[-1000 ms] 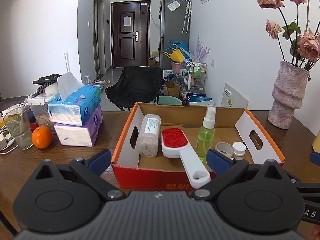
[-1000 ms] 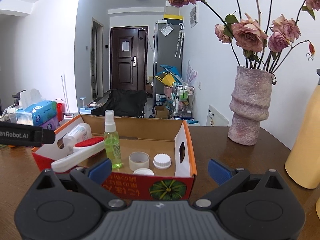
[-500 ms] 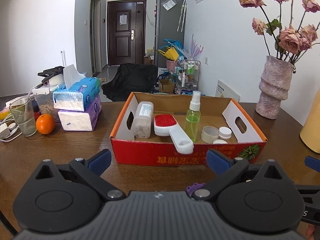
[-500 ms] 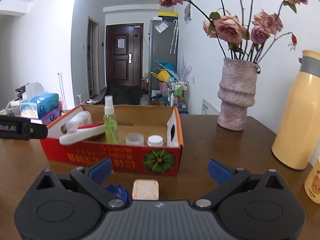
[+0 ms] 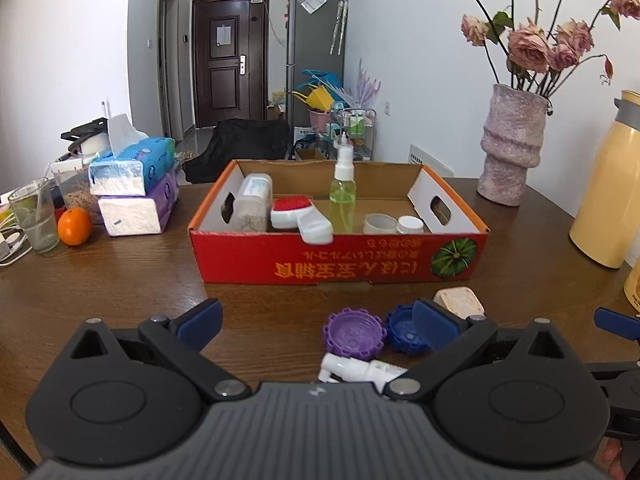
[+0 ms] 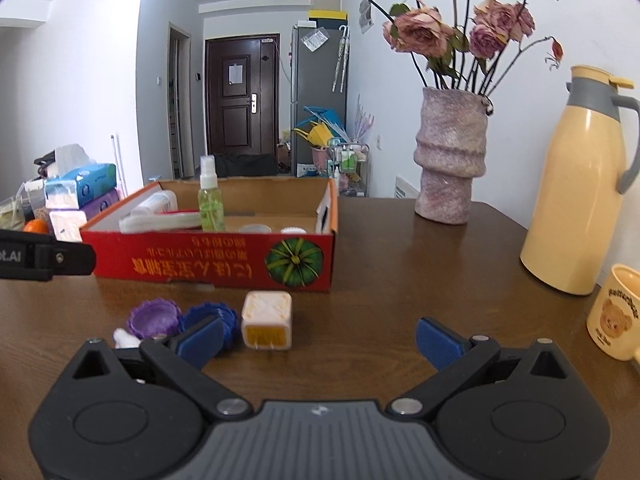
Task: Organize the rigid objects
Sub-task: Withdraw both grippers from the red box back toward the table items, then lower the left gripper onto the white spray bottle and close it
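Note:
A red cardboard box [image 5: 340,266] [image 6: 216,264] stands mid-table and holds a green spray bottle [image 5: 343,196], a red-headed lint brush [image 5: 300,218], a white jar [image 5: 252,208], a tape roll [image 5: 378,224] and a white cap [image 5: 410,224]. In front of it lie a purple cap [image 5: 354,332] [image 6: 154,317], a blue cap [image 5: 404,330] [image 6: 208,316], a cream cube-shaped plug [image 5: 458,300] [image 6: 267,320] and a small white part [image 5: 360,368]. My left gripper [image 5: 318,322] is open just before these. My right gripper [image 6: 320,338] is open to the right of the plug.
Stacked tissue packs [image 5: 134,192], an orange [image 5: 75,226] and a glass [image 5: 34,214] stand at the left. At the right are a pink vase of dried roses [image 6: 450,156], a cream thermos [image 6: 580,184] and a bear mug [image 6: 616,312].
Both grippers have drawn back from the box toward the table's near edge. The caps, the cube plug and the white part have come into view in front of them.

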